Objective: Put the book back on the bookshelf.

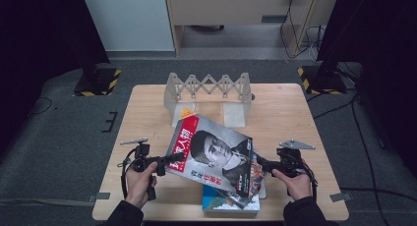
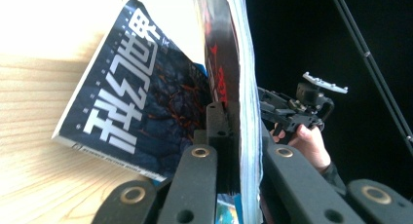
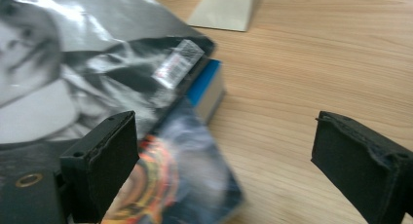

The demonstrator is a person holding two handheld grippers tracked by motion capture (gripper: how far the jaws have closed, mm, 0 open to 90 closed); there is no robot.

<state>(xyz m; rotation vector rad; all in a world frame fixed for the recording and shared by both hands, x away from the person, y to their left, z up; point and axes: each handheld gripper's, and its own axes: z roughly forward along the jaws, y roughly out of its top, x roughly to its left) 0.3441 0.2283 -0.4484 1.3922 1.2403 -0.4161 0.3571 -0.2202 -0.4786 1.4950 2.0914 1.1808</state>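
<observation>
left claw (image 2: 234, 136) clamped on magazine (image 1: 211, 155) edge, lifted off the book (image 2: 131, 97); right claw (image 3: 224, 160) released by mag

Table (image 1: 285, 113) — light wood, rectangular, standing on grey carpet (image 1: 59, 152). At its far edge, an accordion-style folding rack (image 1: 209, 96), pale, standing upright with its lattice top spread between two end panels. Beyond the table: two black stand bases with yellow-black hazard tape (image 1: 98, 81) — one left, one right — and a pale wooden cabinet (image 1: 236, 10) with cables (image 1: 295, 34) trailing beside it.
</observation>
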